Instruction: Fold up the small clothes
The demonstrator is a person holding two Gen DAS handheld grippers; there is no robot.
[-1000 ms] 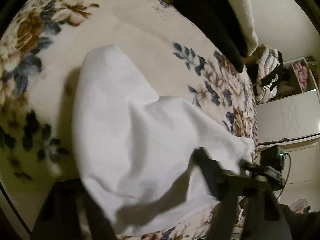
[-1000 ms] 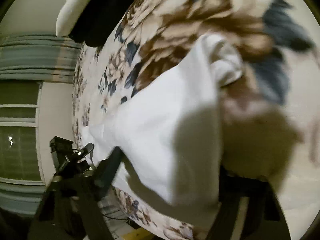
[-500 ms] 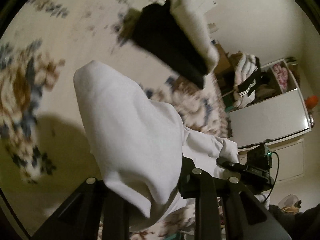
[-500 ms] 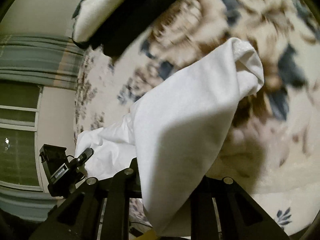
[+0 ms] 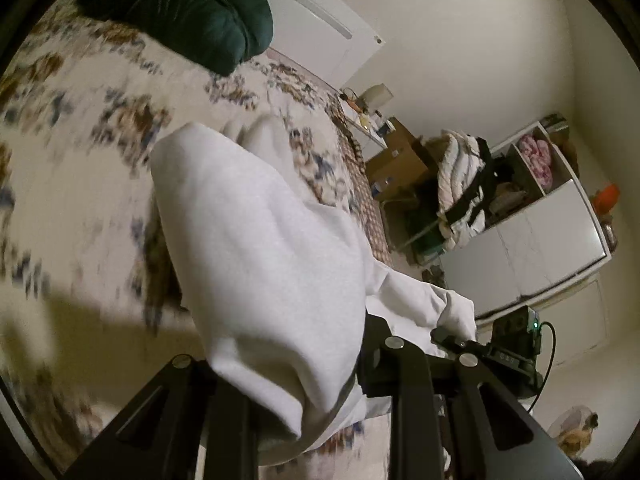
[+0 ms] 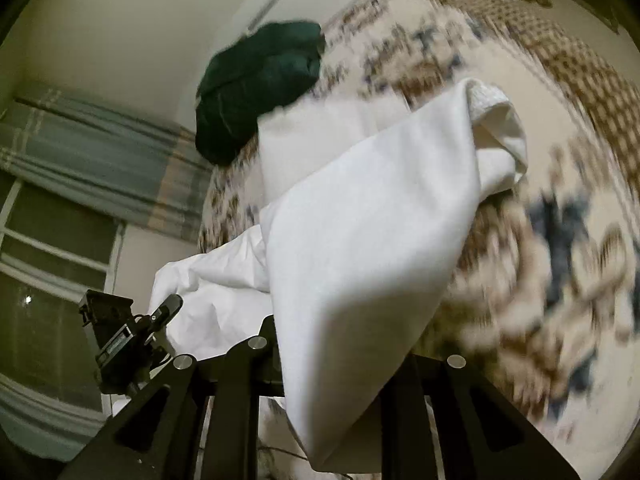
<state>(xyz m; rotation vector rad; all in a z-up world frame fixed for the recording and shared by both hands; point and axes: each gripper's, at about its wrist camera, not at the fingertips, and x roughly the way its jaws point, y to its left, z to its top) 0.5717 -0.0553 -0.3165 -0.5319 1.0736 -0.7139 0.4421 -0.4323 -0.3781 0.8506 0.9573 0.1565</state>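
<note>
1. White cloth (image 5: 264,264) fills the middle of both frames, held up above the flowery bed (image 5: 80,128).
2. The left tongs (image 5: 296,392) at the bottom of the frame pinch one end of it.
3. The right tongs (image 6: 332,384) pinch the other end.
4. A dark green bundle (image 6: 256,88) sits on the bed, upper left of the frame.

A bedroom in a home: a bed (image 5: 80,128) under a floral cover, a dark green pillow (image 5: 188,8) at its head, a white cupboard (image 5: 532,248) piled with bedding, curtains (image 6: 92,168) over a window (image 6: 44,264).
</note>
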